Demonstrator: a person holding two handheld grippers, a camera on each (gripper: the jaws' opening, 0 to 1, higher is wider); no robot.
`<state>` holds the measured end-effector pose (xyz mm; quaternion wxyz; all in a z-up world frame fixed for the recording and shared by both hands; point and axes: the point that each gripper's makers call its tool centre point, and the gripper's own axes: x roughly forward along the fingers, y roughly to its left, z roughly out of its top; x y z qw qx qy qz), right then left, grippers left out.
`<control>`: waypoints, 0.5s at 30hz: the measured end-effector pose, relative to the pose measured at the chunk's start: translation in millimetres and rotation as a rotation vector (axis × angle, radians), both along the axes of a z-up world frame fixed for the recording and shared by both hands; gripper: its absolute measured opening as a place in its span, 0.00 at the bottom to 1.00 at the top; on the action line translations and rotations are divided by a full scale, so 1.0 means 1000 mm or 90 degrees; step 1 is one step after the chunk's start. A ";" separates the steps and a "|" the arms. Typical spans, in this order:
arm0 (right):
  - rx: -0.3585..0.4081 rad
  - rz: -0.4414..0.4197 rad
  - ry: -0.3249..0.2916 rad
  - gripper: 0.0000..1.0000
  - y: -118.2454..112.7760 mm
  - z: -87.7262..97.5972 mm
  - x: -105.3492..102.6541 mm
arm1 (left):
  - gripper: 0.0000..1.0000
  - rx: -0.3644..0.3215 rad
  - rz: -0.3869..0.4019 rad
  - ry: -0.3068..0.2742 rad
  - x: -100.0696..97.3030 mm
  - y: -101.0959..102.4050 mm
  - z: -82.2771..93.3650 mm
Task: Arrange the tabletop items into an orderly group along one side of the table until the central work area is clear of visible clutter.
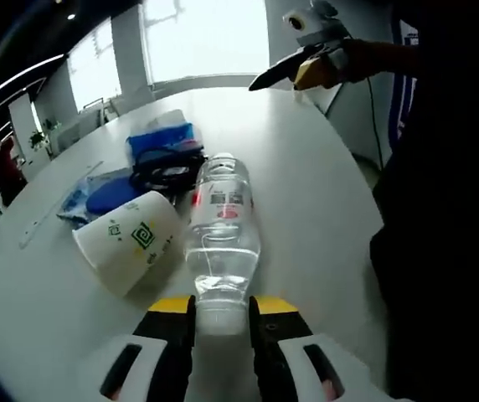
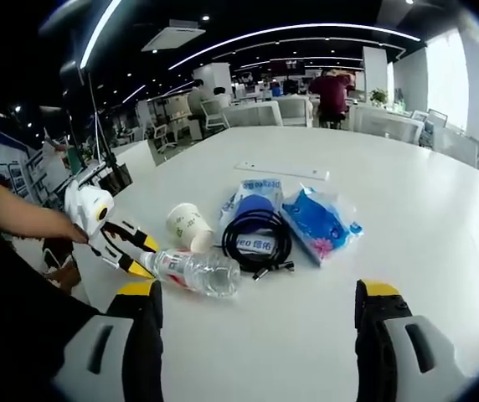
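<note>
Left gripper view, left gripper [image 1: 221,314] pinching cap end of water bottle [image 1: 220,224] lying on white tabletop [image 1: 323,193], paper cup [image 1: 131,239] on its side next to it, right gripper [image 2: 256,331] spread wide, holding nothing, black cable [image 2: 258,239] coiled btwn two blue packets.

Beside the clear bottle [image 1: 219,230] with its red-and-white label lie a white paper cup [image 1: 131,239] with green square motifs, a black cable [image 2: 259,237] and blue packets [image 2: 319,222].
</note>
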<state>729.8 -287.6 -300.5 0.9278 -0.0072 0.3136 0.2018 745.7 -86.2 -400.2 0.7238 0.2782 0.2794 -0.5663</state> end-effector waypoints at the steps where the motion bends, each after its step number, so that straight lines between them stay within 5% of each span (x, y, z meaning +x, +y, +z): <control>1: 0.000 -0.001 0.000 0.92 0.000 0.000 0.000 | 0.23 0.001 0.001 0.001 0.000 0.000 0.000; 15: 0.001 -0.007 0.009 0.91 -0.007 -0.007 0.000 | 0.22 0.000 -0.008 0.008 0.002 0.000 -0.007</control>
